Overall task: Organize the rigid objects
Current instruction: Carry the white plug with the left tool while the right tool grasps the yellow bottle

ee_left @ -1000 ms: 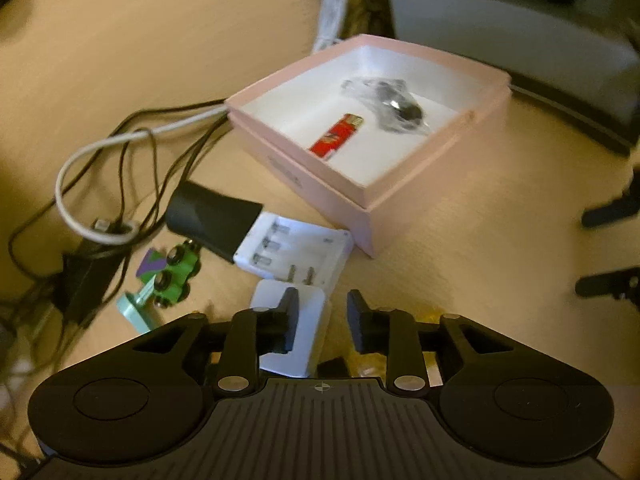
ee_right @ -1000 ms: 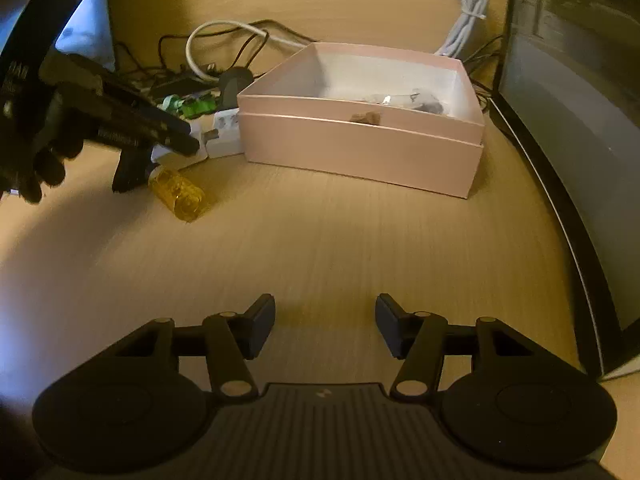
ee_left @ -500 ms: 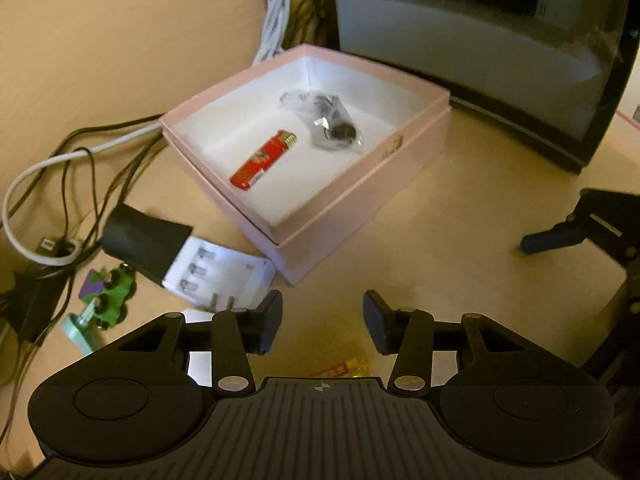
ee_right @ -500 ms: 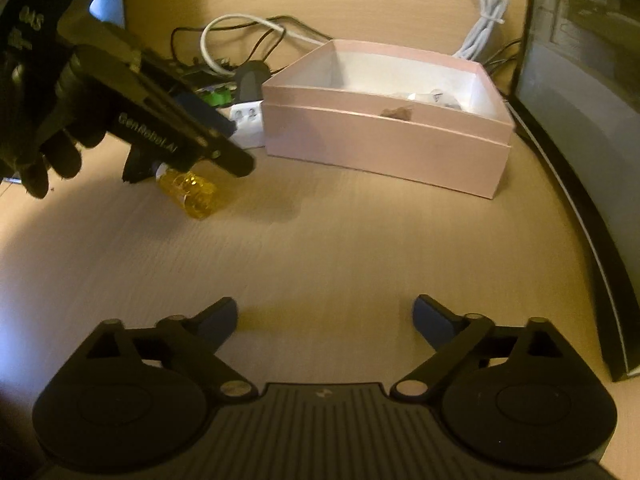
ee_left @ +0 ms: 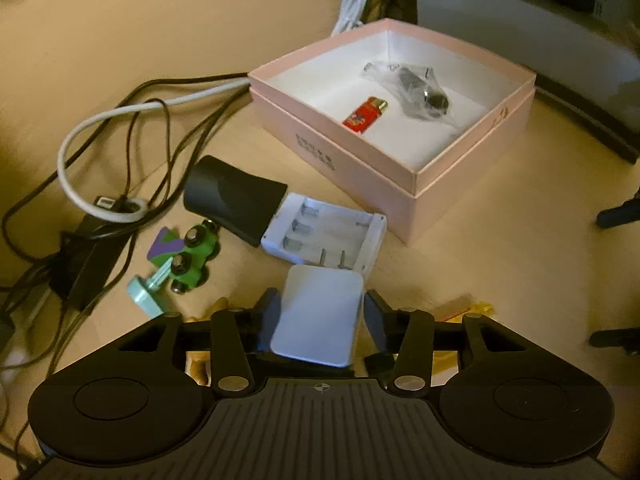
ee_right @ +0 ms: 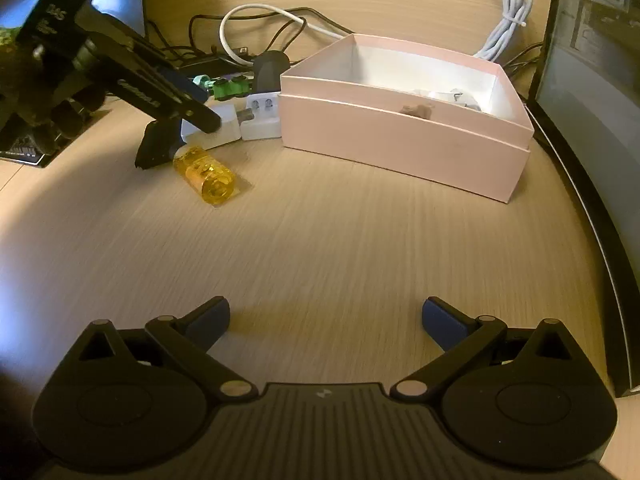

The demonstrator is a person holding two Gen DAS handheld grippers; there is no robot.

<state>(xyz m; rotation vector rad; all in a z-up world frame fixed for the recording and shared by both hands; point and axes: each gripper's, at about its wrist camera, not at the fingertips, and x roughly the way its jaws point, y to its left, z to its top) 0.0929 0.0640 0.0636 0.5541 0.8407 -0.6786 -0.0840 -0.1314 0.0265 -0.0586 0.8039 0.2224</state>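
Note:
My left gripper (ee_left: 319, 312) straddles a white plug adapter (ee_left: 318, 316) on the wooden desk, its open jaws close on either side of it. The adapter also shows in the right wrist view (ee_right: 216, 126) under the left gripper (ee_right: 188, 120). A pink open box (ee_left: 416, 176) holds a red lighter (ee_left: 364, 115) and a bagged dark part (ee_left: 416, 92). A white battery charger (ee_left: 324, 236), a black nozzle (ee_left: 232, 200), a green toy train (ee_left: 192, 256) and a yellow transparent bottle (ee_right: 208, 174) lie beside the box. My right gripper (ee_right: 325, 318) is wide open and empty over bare desk.
Tangled black and white cables (ee_left: 120, 148) lie at the left. A monitor (ee_right: 592, 80) stands at the right, behind the pink box (ee_right: 400, 136). A coiled white cable (ee_right: 508, 12) lies at the back.
My left gripper swung away and came back down, with its jaws now around the white adapter. My right gripper opened wider and stayed low over the desk.

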